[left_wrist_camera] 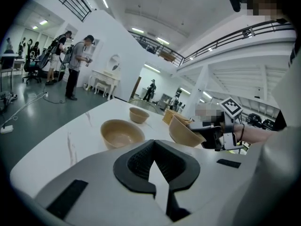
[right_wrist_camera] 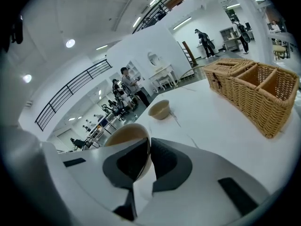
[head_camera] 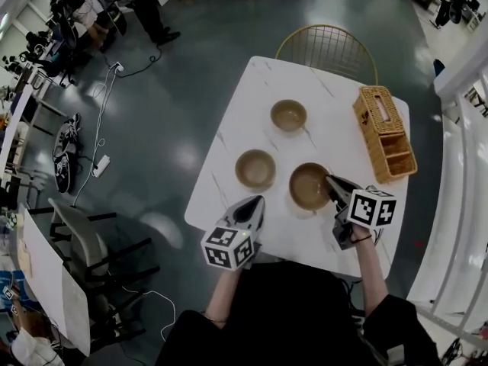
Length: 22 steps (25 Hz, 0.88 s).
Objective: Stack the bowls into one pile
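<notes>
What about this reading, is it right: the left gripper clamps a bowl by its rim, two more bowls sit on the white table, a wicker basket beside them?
Wrong gripper: the right gripper clamps the bowl by its rim, as the right gripper view shows; the left gripper is empty. The rest stands.

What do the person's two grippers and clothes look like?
Both look alike. The left gripper and the right gripper have pale grey bodies that narrow to a point, black ribbed pads, and a white cube with black square markers. The person wears a black top; the forearms are uncovered.
</notes>
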Each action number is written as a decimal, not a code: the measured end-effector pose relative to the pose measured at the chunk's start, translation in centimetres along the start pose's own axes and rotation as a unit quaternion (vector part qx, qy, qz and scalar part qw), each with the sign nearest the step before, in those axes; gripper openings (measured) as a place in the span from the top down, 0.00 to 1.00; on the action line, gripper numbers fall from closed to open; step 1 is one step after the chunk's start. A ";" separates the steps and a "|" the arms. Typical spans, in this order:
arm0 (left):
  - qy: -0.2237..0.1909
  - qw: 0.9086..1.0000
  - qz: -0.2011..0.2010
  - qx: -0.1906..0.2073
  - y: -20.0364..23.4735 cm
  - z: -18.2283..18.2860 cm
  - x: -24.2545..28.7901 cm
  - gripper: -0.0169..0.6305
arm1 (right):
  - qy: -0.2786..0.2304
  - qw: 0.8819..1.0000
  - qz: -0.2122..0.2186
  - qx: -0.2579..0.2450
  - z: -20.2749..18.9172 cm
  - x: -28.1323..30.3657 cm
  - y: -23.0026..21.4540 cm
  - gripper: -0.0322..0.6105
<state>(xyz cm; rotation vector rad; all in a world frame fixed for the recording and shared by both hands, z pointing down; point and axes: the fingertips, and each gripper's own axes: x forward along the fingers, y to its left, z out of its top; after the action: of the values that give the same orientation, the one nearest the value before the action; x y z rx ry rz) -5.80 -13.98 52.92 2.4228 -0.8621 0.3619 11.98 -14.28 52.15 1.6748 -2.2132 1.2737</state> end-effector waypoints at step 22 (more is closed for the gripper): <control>-0.005 0.998 0.062 -0.027 5.2 -0.6 -2.4 0.95 | -0.011 0.998 0.053 0.021 1.6 7.9 5.9 0.90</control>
<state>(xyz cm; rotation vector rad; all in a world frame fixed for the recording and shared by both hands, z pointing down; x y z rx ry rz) -11.05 -15.79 54.48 2.3298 -1.0176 0.3691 4.55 -20.96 51.92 1.6135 -2.3336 1.3401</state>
